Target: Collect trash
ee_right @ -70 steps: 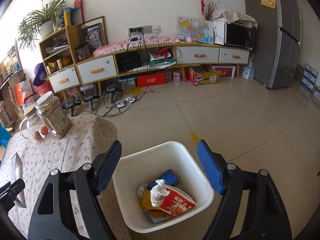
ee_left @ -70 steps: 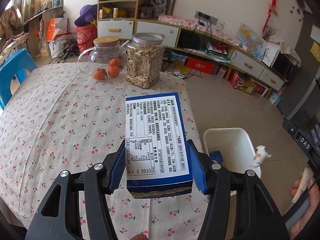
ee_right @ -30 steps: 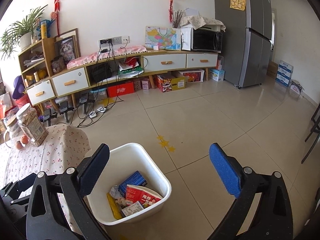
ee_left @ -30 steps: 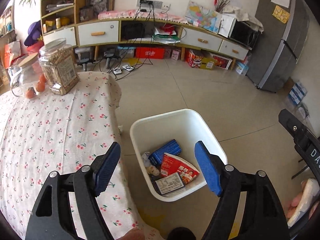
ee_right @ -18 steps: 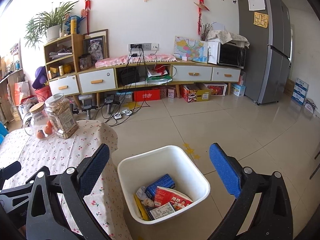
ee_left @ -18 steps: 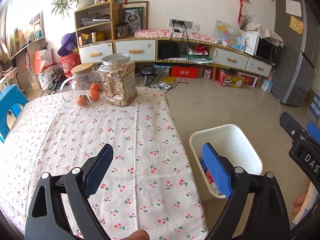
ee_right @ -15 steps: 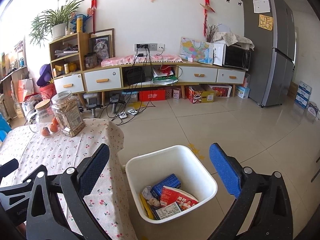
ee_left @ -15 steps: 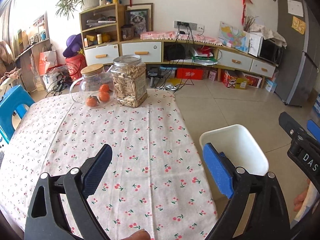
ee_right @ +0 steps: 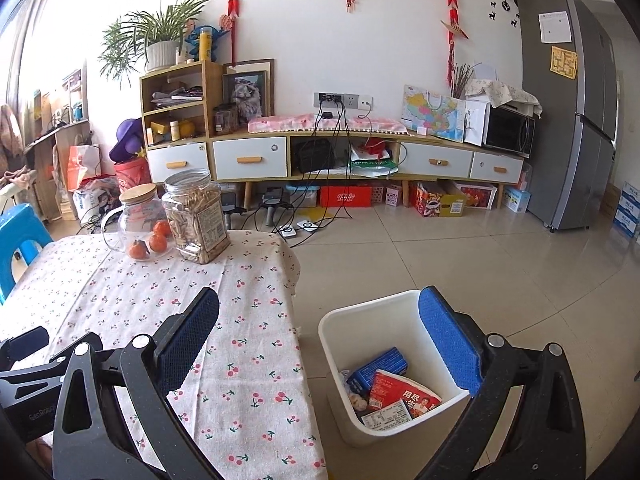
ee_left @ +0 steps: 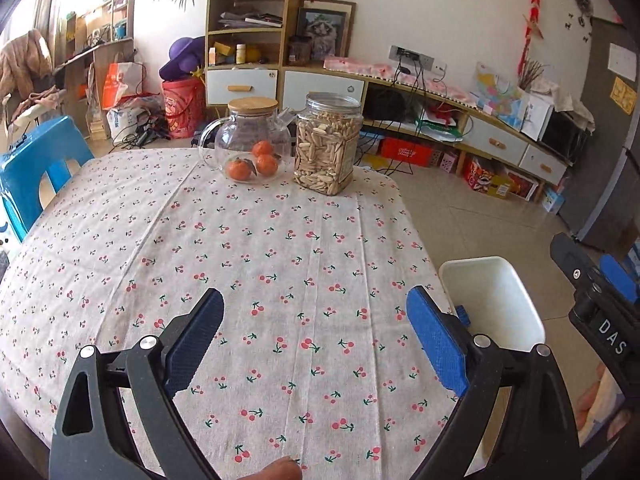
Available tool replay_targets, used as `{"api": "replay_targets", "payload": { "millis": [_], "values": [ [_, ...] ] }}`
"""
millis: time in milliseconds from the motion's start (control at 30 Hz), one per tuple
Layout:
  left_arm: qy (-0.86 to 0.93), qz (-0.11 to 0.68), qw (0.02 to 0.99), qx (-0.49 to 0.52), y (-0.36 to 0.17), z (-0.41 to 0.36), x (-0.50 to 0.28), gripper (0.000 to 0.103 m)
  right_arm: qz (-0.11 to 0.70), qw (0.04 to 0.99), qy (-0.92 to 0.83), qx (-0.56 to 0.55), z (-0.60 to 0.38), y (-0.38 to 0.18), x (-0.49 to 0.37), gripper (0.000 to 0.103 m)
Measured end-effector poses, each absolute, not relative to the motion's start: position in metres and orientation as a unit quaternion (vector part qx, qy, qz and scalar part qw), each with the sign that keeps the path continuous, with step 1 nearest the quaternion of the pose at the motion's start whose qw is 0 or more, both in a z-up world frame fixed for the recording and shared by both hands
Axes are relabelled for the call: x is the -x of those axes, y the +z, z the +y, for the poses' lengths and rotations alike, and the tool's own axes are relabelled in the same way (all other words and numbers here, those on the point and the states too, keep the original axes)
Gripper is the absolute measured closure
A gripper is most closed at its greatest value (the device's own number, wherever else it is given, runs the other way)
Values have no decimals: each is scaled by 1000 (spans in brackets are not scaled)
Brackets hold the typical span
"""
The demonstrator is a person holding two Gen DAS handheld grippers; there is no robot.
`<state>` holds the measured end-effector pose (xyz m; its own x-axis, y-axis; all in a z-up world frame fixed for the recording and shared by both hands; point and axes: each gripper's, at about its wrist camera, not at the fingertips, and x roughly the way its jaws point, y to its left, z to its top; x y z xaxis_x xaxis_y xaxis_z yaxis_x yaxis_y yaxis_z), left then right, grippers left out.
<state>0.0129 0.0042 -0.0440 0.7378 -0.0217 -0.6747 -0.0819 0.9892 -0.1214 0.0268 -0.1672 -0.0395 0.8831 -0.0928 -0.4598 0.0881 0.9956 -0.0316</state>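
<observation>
My left gripper hangs open over the cherry-print tablecloth, with nothing between its blue pads. The white bin stands on the floor just right of the table. My right gripper is open and empty too, spanning the table's edge and the bin. Inside the bin lie a blue box, a red packet and a white-labelled carton. No loose trash shows on the cloth.
A glass jug with oranges and a jar of seeds stand at the table's far edge. A blue chair is at the left. A low cabinet and fridge line the far wall across a tiled floor.
Both views have swung left, from over the bin back to the table. The blue-and-white carton my left gripper held earlier now lies in the bin, and the left jaws stand wider.
</observation>
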Motion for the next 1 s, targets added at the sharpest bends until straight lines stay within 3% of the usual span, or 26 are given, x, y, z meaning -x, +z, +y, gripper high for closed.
{"api": "replay_targets", "payload": {
  "millis": [1000],
  "values": [
    [36, 357, 930, 78, -45, 33, -12, 13, 263, 964, -12, 43, -134, -59, -36, 7]
  ]
}}
